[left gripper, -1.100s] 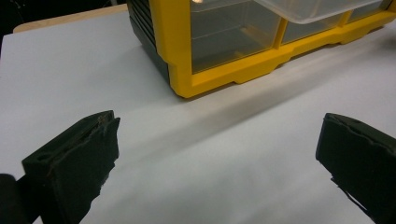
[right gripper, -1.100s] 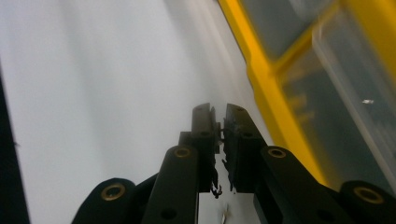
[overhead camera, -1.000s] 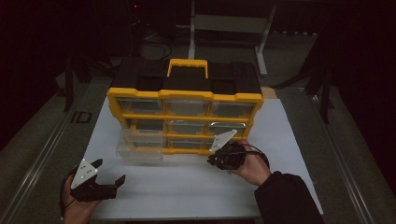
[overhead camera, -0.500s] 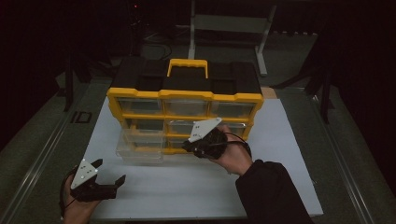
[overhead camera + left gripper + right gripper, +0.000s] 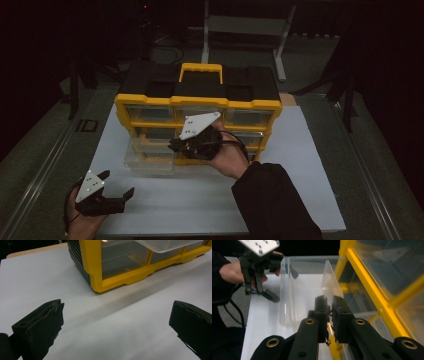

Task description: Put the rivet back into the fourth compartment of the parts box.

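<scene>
A yellow and black organizer [image 5: 197,102] with clear drawers stands on the white table. One clear drawer [image 5: 150,157] sticks out of its lower left bay. My right gripper [image 5: 175,146] hovers in front of the middle drawers, pointing left, its jaws shut with nothing visibly gripped. In the right gripper view the shut jaws [image 5: 330,305] sit just by the side wall of the pulled-out drawer [image 5: 307,285]. My left gripper [image 5: 116,183] rests near the table's front left, open and empty. Its view shows wide-apart jaws [image 5: 116,322] facing the organizer's corner [image 5: 117,277].
The white table top [image 5: 300,165] has bare room to the right of and in front of the organizer. A metal stand [image 5: 245,30] rises behind it. The table's front edge runs just under the left hand.
My right gripper has risen and moved left along the organizer's front, from the lower right drawer to the middle. The left gripper has stayed put.
</scene>
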Demonstrator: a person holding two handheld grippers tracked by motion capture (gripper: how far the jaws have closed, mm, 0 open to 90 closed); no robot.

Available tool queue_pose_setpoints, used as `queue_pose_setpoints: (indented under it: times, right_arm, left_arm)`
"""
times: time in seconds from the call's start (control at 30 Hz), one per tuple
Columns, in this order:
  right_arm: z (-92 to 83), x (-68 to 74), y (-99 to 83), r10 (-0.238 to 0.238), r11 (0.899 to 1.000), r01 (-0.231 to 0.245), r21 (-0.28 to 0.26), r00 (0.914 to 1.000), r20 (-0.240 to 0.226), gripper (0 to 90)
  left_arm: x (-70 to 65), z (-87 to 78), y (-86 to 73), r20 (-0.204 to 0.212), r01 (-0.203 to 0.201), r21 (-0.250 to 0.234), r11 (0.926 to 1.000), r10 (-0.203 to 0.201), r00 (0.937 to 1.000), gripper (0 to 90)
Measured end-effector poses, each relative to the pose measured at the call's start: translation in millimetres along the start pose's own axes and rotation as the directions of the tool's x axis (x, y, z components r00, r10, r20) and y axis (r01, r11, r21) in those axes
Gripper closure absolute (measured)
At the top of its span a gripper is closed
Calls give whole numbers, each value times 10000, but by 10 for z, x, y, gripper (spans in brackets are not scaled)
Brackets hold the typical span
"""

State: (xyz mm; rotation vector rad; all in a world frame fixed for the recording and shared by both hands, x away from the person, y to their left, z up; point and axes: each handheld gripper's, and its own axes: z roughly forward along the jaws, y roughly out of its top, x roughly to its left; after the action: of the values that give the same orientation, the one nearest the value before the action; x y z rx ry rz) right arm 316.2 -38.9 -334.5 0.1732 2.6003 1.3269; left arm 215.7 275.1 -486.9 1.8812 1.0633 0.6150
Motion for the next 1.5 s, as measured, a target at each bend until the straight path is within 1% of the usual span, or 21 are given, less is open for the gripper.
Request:
queue_pose_setpoints:
  times: [0.13, 0.3, 0.4, 0.67, 0.7, 0.73, 0.77, 0.8, 0.87, 0.9, 0.93, 0.97, 1.03, 1.1, 1.2, 1.23, 1.27, 1.3, 1.33, 1.37, 1.5]
  right_arm:
    - [63, 15, 66, 42, 9998, -43, -208, 10000, -81, 829]
    - [112, 8, 119, 374, 9971, -408, -642, 9979, -531, 828]
    - [152, 15, 138, 383, 9958, -438, -800, 9969, -687, 826]
    - [209, 31, 171, 514, 9937, -597, -948, 9948, -879, 820]
    - [211, 31, 172, 527, 9932, -618, -986, 9943, -927, 782]
    - [211, 30, 171, 539, 9928, -634, -1016, 9941, -939, 696]
    - [210, 30, 168, 546, 9921, -643, -1079, 9944, -908, 577]
    - [191, 39, 162, 573, 9920, -667, -1074, 9944, -883, 394]
    - [191, 39, 162, 573, 9920, -667, -1074, 9944, -883, 394]
    - [174, 50, 158, 588, 9924, -663, -1034, 9955, -737, 317]
    - [120, 67, 129, 493, 9944, -519, -923, 9983, -303, 203]
    - [95, 76, 109, 404, 9959, -411, -805, 9991, -103, 182]
    - [40, 99, 48, 140, 9988, -131, -470, 9997, 183, 162]
    - [-13, 116, -36, -8, 10000, 11, -76, 9993, 367, 156]
    - [-79, 128, -192, -206, 9980, 168, 615, 9979, 617, 162]
    - [-99, 131, -248, -165, 9957, 95, 921, 9970, 757, 167]
    - [-99, 131, -248, -165, 9957, 95, 921, 9970, 757, 167]
    - [-115, 124, -309, -186, 9935, 85, 1132, 9959, 885, 167]
    - [-144, 108, -433, -56, 9866, -120, 1626, 9942, 1071, 168]
    - [-151, 103, -464, -41, 9843, -160, 1755, 9935, 1134, 170]
    - [-239, 69, -716, 279, 9711, -580, 2316, 9910, 1311, 173]
  left_arm:
    - [1, -1, -1, 10, 9, -4, 10000, -9, 10000, 1]
    - [1, 1, -1, 13, 4, 3, 10000, -4, 10000, 1]
    - [0, 0, 0, 11, -21, 13, 10000, 21, 10000, 1]
    - [-3, 2, 0, 23, -28, 14, 10000, 28, 10000, 1]
    - [-3, 2, 0, 26, -32, 18, 10000, 32, 10000, 1]
    - [-3, 2, -1, 23, -32, 21, 10000, 32, 10000, 2]
    - [-3, 2, -1, 29, -34, 17, 10000, 34, 10000, 2]
    - [-3, 2, -1, 31, -29, 18, 10000, 29, 10000, 1]
    - [-3, 2, -1, 29, -29, 17, 10000, 29, 10000, 1]
    - [-2, 0, -1, 25, -32, 16, 10000, 32, 10000, 1]
    - [-2, 1, -1, 23, -30, 19, 10000, 30, 10000, 2]
    - [-3, 0, -2, 23, -34, 14, 10000, 34, 10000, 2]
    - [-4, -1, -1, 24, -30, 16, 10000, 30, 10000, 1]
    - [-4, 1, -1, 23, -29, 21, 10000, 29, 10000, 1]
    - [-9, 1, 1, 17, -22, 21, 10000, 22, 10000, 1]
    - [-9, 1, 1, 10, -17, 17, 10000, 17, 10000, 1]
    - [-9, 1, 1, 10, -17, 17, 10000, 17, 10000, 1]
    - [-7, 3, 0, 9, -11, 25, 10000, 11, 10000, 1]
    - [-7, 3, 0, 11, -11, 30, 10000, 11, 10000, 2]
    - [-7, 3, 0, 11, -9, 25, 10000, 9, 10000, 1]
    - [-9, 3, 0, 0, 13, 6, 10000, -13, 10000, 1]
